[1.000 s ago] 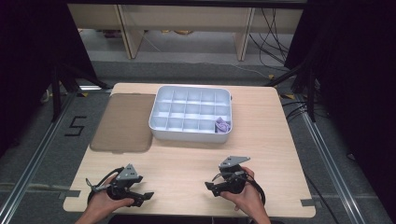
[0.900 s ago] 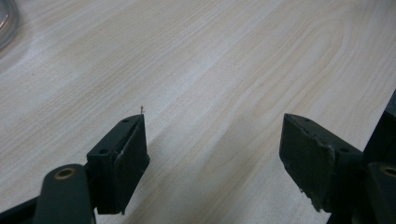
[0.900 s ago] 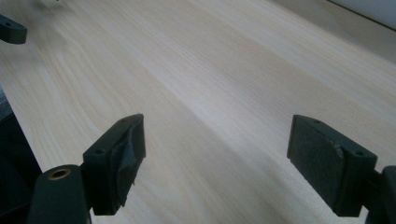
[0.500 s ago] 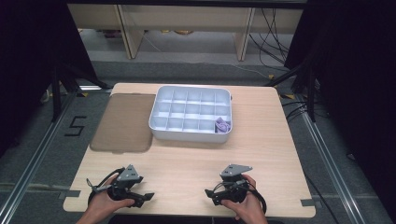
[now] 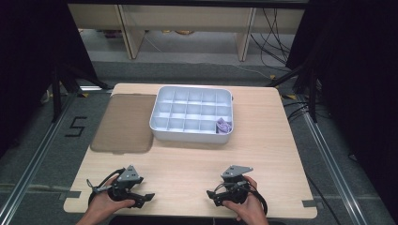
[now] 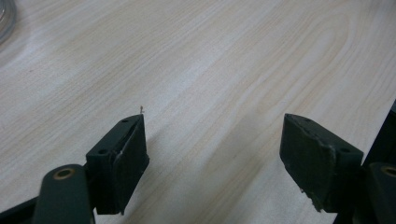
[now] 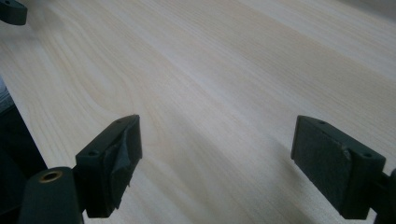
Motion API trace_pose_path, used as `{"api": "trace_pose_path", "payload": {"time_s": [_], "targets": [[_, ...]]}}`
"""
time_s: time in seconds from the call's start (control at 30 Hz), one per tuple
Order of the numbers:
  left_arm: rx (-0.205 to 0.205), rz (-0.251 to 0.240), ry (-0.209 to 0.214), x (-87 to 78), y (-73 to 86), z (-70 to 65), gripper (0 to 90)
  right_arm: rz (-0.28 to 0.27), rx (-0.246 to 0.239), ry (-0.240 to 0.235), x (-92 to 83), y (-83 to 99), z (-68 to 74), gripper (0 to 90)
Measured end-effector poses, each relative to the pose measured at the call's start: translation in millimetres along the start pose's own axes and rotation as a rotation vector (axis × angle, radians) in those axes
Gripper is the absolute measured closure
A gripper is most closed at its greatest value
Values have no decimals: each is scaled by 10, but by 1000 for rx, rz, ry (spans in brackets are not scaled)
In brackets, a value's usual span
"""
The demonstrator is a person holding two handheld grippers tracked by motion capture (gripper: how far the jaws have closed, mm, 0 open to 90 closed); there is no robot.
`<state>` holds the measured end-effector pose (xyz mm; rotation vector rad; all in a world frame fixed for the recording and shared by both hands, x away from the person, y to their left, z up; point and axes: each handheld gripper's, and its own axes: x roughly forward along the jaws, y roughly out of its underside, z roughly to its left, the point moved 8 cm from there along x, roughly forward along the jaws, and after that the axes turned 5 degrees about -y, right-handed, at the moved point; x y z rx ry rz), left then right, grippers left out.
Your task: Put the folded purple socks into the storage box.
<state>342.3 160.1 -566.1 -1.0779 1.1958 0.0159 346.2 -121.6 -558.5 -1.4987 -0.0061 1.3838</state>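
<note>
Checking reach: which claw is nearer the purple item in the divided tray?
Right. The right claw sits below the purple item; the left claw is farther toward the table's left corner.

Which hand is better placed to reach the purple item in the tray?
Right, probably. The right tool sits nearer the purple item in the tray's near-right compartment; the left tool is farther across the table. Both are open, empty.

Prob. lab: floor rails (image 5: 28, 173), cables (image 5: 277, 33)
</note>
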Motion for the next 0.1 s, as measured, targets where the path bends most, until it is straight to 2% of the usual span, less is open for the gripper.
{"api": "trace_pose_path", "payload": {"time_s": [0.07,0.1], "targets": [[-24,-4,-6,13,2,2,226,2,0,0,-5,3,-5,174],[-19,-4,-15,16,6,17,226,1,15,4,-8,9,-13,175]]}}
